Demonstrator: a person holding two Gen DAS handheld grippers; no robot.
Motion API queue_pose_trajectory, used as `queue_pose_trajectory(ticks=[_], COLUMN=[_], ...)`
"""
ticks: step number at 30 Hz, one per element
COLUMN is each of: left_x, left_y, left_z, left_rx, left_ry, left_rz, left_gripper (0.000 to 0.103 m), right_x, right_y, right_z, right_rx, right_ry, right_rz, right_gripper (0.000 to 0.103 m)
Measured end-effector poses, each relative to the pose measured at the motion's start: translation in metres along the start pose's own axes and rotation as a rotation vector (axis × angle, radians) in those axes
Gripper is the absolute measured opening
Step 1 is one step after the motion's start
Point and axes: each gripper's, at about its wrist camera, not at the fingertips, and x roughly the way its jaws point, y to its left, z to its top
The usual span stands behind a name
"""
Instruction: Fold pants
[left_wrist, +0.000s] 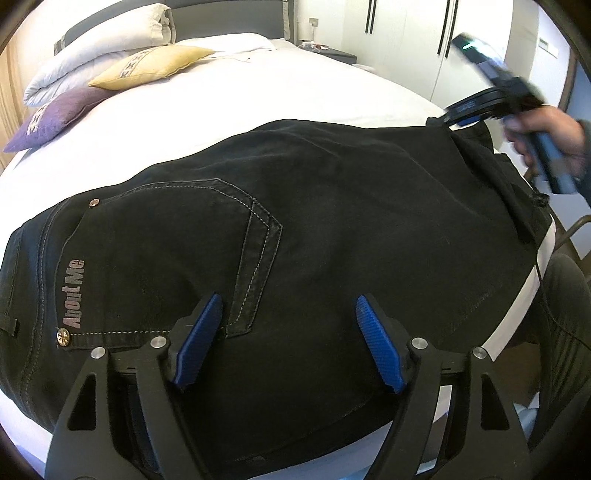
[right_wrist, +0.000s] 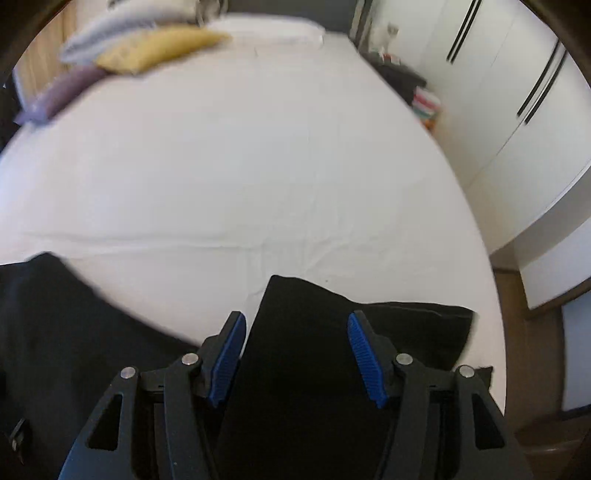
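Black pants lie on the white bed, back pocket with "About Me" lettering at the left. My left gripper is open and hovers just above the seat of the pants, holding nothing. My right gripper is open above a folded black leg end; more black cloth lies at the lower left. The right gripper also shows in the left wrist view, blurred, at the far right end of the pants, held by a hand.
Purple, yellow and white pillows sit at the bed's head. A white wardrobe stands right of the bed, with a dark nightstand beside it. The bed's right edge drops to a wooden floor.
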Motion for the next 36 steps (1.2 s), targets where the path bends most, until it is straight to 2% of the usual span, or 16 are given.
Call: queue_pose_trajectory(ticks=[3, 5, 7, 8, 9, 13, 16, 20, 22, 24, 28, 29, 31, 36], left_x=[-0.002, -0.003, -0.003, -0.003, -0.003, -0.003, -0.003, -0.001, 0.000, 0.000, 0.003, 0.004, 0.007, 0.010], left_y=[0.002, 0.002, 0.002, 0.002, 0.002, 0.001, 0.001, 0.001, -0.001, -0.002, -0.006, -0.008, -0.012, -0.019], left_z=[-0.002, -0.004, -0.006, -0.006, -0.007, -0.006, -0.006, -0.004, -0.003, -0.002, 0.000, 0.001, 0.002, 0.008], left_rx=[-0.003, -0.008, -0.010, -0.011, -0.012, -0.014, -0.015, -0.019, -0.022, -0.024, -0.035, -0.036, -0.038, -0.058], left_ry=[-0.005, -0.009, -0.013, -0.016, -0.017, -0.016, -0.012, -0.004, 0.001, 0.004, 0.006, 0.006, 0.009, 0.026], left_rz=[-0.001, 0.000, 0.002, 0.003, 0.005, 0.011, 0.013, 0.018, 0.025, 0.033, 0.047, 0.055, 0.073, 0.110], left_gripper=[0.077, 0.077, 0.078, 0.079, 0.079, 0.080, 0.080, 0.081, 0.082, 0.083, 0.089, 0.090, 0.095, 0.098], right_x=[0.030, 0.034, 0.031, 0.030, 0.029, 0.021, -0.005, -0.060, -0.087, -0.095, -0.070, -0.063, -0.050, -0.033], right_y=[0.000, 0.005, 0.007, 0.008, 0.007, -0.008, -0.026, -0.063, -0.100, -0.140, -0.215, -0.225, -0.232, -0.246], right_z=[0.009, 0.013, 0.015, 0.016, 0.017, 0.015, 0.006, -0.031, -0.064, -0.098, -0.169, -0.185, -0.207, -0.219], right_rx=[0.024, 0.011, -0.020, -0.031, -0.038, 0.010, 0.068, 0.174, 0.285, 0.395, 0.708, 0.756, 0.809, 0.855], right_ry=[0.089, 0.087, 0.080, 0.078, 0.079, 0.057, -0.028, -0.191, -0.278, -0.313, -0.260, -0.243, -0.209, -0.193], right_rz=[-0.017, -0.029, -0.015, -0.008, -0.016, 0.046, 0.106, 0.163, 0.198, 0.184, 0.229, 0.238, 0.261, 0.312], right_gripper=[0.061, 0.060, 0.044, 0.025, 0.019, 0.017, 0.017, 0.017, 0.017, 0.017, 0.016, 0.007, 0.008, 0.008])
